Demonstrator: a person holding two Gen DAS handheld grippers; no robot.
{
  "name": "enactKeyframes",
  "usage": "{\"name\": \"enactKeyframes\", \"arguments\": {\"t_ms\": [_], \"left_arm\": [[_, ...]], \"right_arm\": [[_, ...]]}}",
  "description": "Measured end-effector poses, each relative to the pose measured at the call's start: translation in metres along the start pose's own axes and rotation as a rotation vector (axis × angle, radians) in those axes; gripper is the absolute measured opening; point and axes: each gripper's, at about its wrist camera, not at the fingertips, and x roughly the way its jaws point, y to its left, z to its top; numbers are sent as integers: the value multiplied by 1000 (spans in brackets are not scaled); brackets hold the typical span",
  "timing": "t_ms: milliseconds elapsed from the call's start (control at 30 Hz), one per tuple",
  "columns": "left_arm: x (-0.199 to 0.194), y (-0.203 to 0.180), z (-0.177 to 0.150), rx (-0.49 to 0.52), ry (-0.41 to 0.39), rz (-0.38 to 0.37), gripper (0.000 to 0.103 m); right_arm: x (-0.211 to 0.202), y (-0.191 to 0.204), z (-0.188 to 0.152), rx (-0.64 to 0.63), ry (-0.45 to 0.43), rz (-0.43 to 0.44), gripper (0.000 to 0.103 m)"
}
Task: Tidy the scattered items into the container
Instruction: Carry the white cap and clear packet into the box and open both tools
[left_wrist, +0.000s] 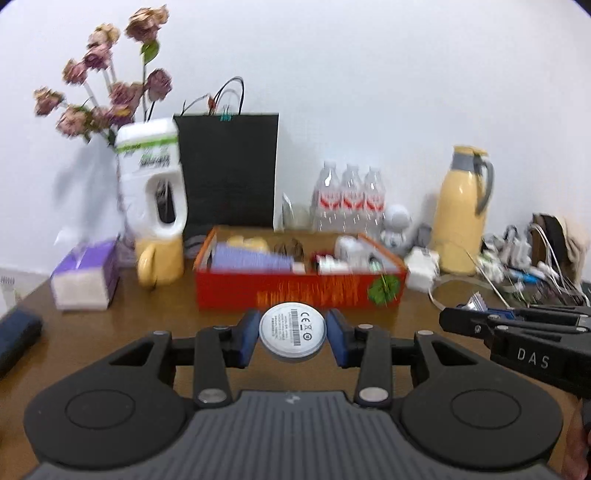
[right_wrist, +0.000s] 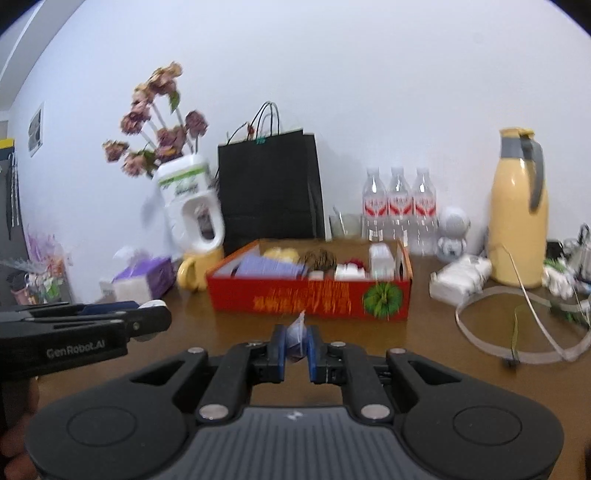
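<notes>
Left wrist: brown table (left_wrist: 122, 332), white wall (left_wrist: 369, 92); left gripper (left_wrist: 293, 334) clamps disc (left_wrist: 292, 329), right gripper (right_wrist: 298, 349) pinches packet (right_wrist: 297, 338)

Each camera sat on its own gripper, low over the brown wooden bench (left_wrist: 92, 339), and looked forward along the fingers, tilted slightly down, toward the bench's far edge and the white wall. Both views shared the open red cardboard box (left_wrist: 299, 291) (right_wrist: 310, 295), near and almost centred, the black paper bag (left_wrist: 229, 170) (right_wrist: 269, 192) behind it and the yellow thermos jug (left_wrist: 461, 210) (right_wrist: 519, 210) toward the far right corner. The left view caught the right gripper (left_wrist: 465, 317) at its right margin; the right view caught the left gripper (right_wrist: 151, 317) at its left margin.
</notes>
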Motion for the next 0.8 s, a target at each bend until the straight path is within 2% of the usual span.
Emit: {"name": "enactKeyframes", "arguments": {"t_ms": [167,300,400,500,567,667,800], "left_arm": [[69,-4,62,11,-39,-11,40],[113,-5,100,44,-76,25,40],[147,4,118,35,-13,1,41],[186,17,135,73,101,-9,41],[213,29,145,79,213,-16,41],[254,47,153,36,391,-49,40],[311,65,139,-48,654,-105,40]], "right_arm": [[67,-18,57,19,-16,8,11],[114,-27,103,7,-31,3,11],[142,-37,123,-5,-4,-10,11],[177,-57,143,15,104,17,11],[203,-70,157,7,202,9,11],[242,-93,173,-17,343,-24,11],[302,-125,170,63,589,-9,12]]}}
